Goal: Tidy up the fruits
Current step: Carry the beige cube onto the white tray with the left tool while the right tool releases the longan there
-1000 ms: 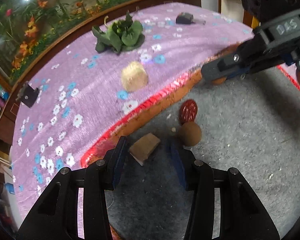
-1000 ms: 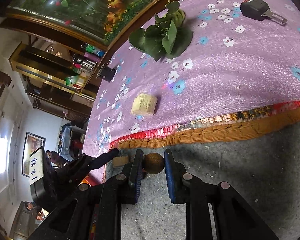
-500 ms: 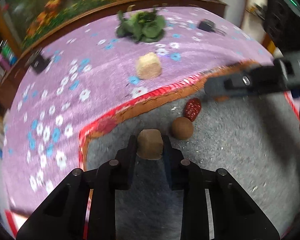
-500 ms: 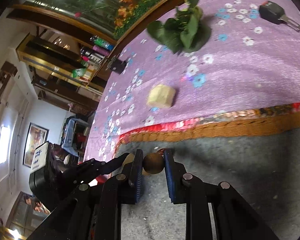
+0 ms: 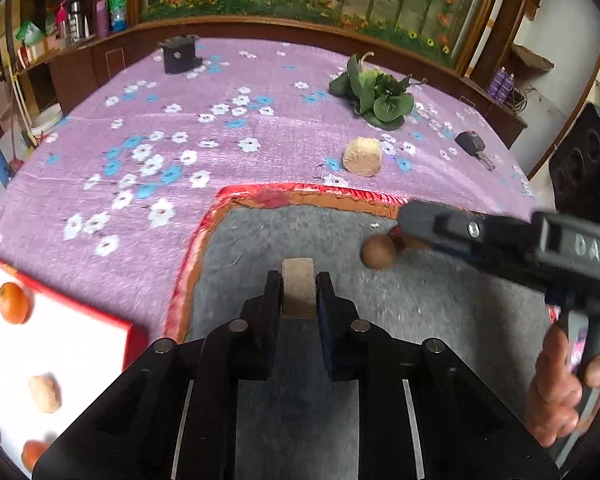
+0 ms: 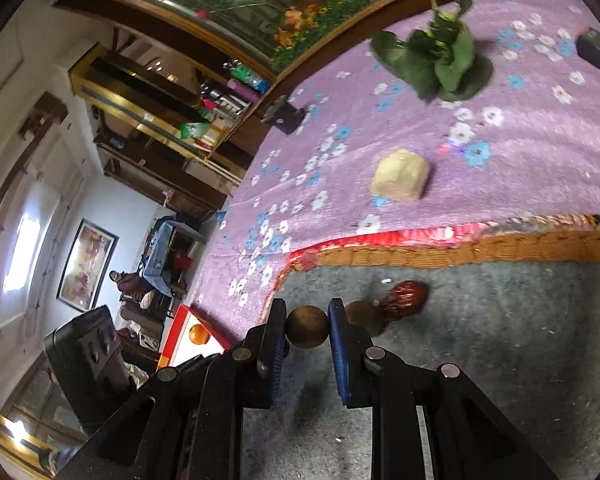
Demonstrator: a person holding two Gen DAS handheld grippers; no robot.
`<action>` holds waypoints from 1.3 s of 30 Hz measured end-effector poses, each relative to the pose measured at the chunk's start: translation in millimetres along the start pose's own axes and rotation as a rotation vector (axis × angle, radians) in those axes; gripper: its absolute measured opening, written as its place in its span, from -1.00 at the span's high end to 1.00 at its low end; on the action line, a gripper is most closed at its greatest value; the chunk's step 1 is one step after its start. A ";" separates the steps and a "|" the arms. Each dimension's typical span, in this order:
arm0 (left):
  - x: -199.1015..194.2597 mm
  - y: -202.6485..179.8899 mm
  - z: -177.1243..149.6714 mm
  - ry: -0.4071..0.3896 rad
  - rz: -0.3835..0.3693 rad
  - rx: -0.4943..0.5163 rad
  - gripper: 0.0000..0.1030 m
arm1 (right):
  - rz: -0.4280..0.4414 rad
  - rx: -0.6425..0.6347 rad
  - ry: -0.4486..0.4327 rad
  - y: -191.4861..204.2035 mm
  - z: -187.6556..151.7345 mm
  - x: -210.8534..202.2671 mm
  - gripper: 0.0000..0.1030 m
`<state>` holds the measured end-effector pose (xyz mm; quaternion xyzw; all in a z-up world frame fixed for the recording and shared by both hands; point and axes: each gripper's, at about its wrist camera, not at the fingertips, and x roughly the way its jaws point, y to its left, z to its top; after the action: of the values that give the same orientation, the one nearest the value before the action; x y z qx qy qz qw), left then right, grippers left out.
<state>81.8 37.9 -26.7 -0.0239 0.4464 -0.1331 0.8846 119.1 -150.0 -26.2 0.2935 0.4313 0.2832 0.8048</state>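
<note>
My left gripper point(image 5: 298, 280) is shut on a tan block-shaped piece point(image 5: 298, 288) and holds it above the grey mat point(image 5: 420, 320). My right gripper point(image 6: 307, 312) is shut on a round brown fruit point(image 6: 307, 327) held above the same mat point(image 6: 500, 340). A second round brown fruit point(image 5: 378, 251) lies on the mat, beside a dark red fruit point(image 6: 404, 295); the right gripper partly hides them in the left wrist view. A red-rimmed white tray point(image 5: 100, 344) at lower left holds an orange point(image 5: 14, 303), a tan piece point(image 5: 44, 393) and other fruit.
The purple flowered cloth point(image 5: 160, 140) carries a pale yellow block point(image 5: 363, 157), a leafy green vegetable point(image 5: 374, 96), a black key fob point(image 5: 473, 144) and a black mount point(image 5: 178, 54). A wooden ledge and shelves line the far edge.
My left gripper closed on the tan piece, lifted it and swung left, bringing the tray into view. My right gripper kept hold of the round brown fruit and raised it off the mat.
</note>
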 end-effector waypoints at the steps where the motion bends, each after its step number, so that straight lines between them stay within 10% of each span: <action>1: -5.7 0.7 -2.4 -0.012 0.002 0.000 0.69 | 0.003 -0.013 -0.013 3.2 -0.2 -1.7 0.60; 13: -86.9 7.3 -18.5 -0.185 -0.007 -0.007 0.69 | 0.043 -0.106 -0.034 26.5 -9.6 3.8 0.60; 39: -163.6 57.8 -46.4 -0.305 0.086 -0.073 0.69 | 0.084 -0.108 0.016 34.1 -22.0 16.3 0.61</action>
<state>-35.4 139.2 64.4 -0.0569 0.3119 -0.0736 0.9455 100.9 -110.7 -20.4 0.2655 0.4090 0.3419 0.8033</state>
